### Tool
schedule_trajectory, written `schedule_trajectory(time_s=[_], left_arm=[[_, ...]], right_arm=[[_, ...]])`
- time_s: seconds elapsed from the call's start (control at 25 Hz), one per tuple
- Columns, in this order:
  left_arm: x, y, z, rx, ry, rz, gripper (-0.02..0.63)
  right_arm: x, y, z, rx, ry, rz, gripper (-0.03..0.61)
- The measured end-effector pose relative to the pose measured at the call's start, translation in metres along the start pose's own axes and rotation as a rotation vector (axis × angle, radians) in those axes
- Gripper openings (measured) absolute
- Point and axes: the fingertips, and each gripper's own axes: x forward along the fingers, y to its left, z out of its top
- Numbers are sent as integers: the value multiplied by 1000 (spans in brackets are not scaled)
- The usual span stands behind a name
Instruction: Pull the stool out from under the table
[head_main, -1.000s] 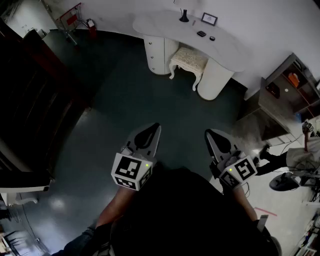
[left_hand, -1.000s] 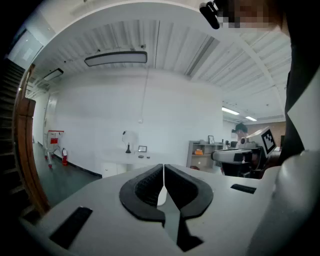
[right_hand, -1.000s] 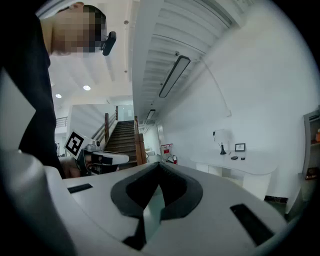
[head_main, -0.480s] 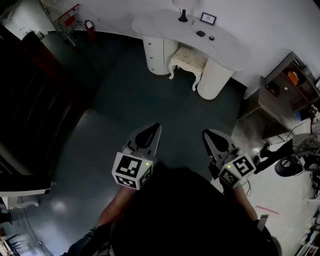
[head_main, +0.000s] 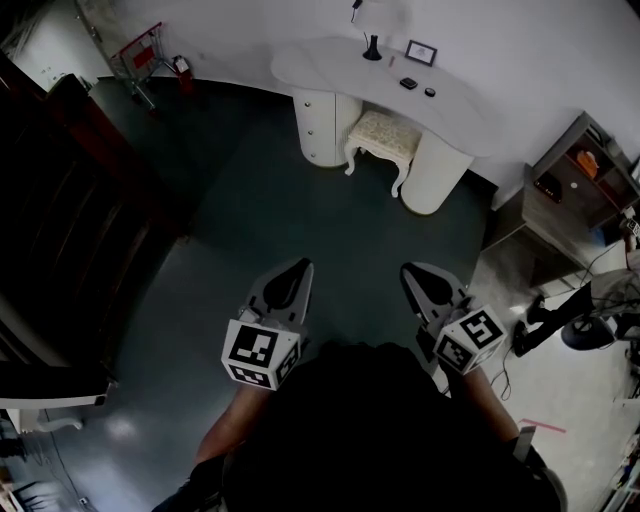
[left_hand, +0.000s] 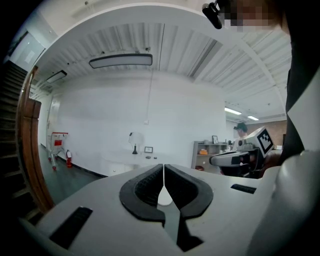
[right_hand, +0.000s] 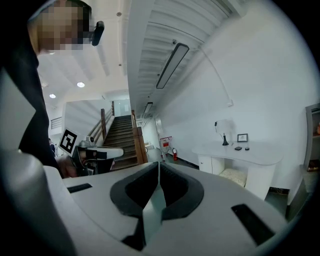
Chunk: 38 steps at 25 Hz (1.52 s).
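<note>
A cream upholstered stool with white carved legs stands tucked under a white curved dressing table against the far wall. In the right gripper view the stool shows pale beneath the table. My left gripper and right gripper hang side by side over the dark floor, far short of the stool. Both are shut with nothing between the jaws. In the left gripper view the table is small and distant behind the shut left gripper.
A dark wooden staircase fills the left side. A grey shelf unit stands right of the table. A red cart is at the far left wall. A lamp, a picture frame and small items sit on the table.
The view has shifted slightly, so the table and stool sit a little lower and to the right. Both grippers have moved a little lower in the picture and stay shut.
</note>
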Motion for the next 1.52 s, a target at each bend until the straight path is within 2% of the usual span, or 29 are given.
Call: schedule_trajectory(time_s=[0.2, 0.36, 0.56, 0.72, 1.08, 1.28, 1.52], left_arm=[[-1, 20, -9, -22, 22, 4, 20], [20, 27, -16, -40, 47, -12, 20], [70, 40, -8, -42, 72, -25, 20], [115, 59, 6, -45, 69, -11, 20], [210, 84, 33, -74, 68, 34, 19], [236, 95, 31, -92, 66, 63, 20], [271, 126, 35, -108, 52, 49, 19]], right_arm=[[17, 5, 2, -16, 17, -1, 18], [33, -6, 9, 9, 0, 24, 18], [61, -50, 12, 18, 9, 37, 20], [91, -87, 25, 51, -20, 84, 20], [140, -184, 47, 53, -7, 148, 20], [160, -205, 51, 46, 8, 183, 20], [193, -225, 49, 61, 39, 175, 20]])
